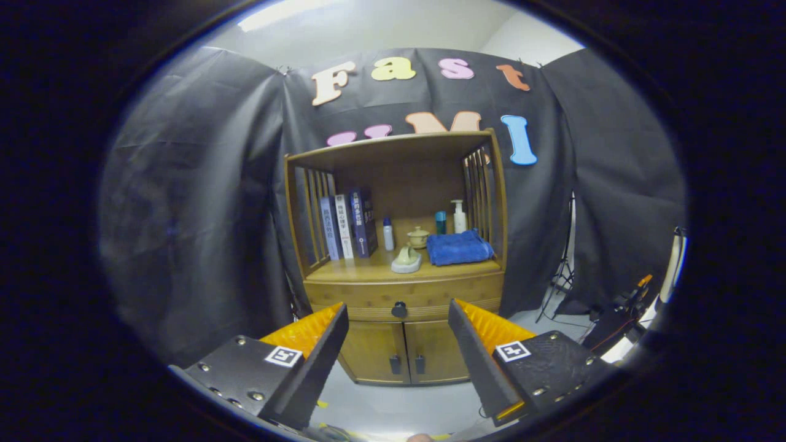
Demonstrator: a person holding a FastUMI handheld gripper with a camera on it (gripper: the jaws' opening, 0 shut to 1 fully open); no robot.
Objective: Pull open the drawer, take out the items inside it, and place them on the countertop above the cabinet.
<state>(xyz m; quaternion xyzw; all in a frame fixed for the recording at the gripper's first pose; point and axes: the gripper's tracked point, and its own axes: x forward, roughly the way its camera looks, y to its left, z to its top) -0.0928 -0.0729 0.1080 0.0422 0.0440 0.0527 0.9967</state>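
Two claw point(398, 319) fingers spread wide, gripping nothing; drawer point(402, 293) closed beyond them, its knob point(399, 309) unobstructed.

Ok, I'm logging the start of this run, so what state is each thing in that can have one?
gripper: open, fingers spread, holding nothing, well short of the cabinet.
drawer: shut, its dark knob untouched.
cabinet doors: both shut.
blue towel: folded, lying on the countertop.
books: upright, leaning slightly.
pump bottle: upright.
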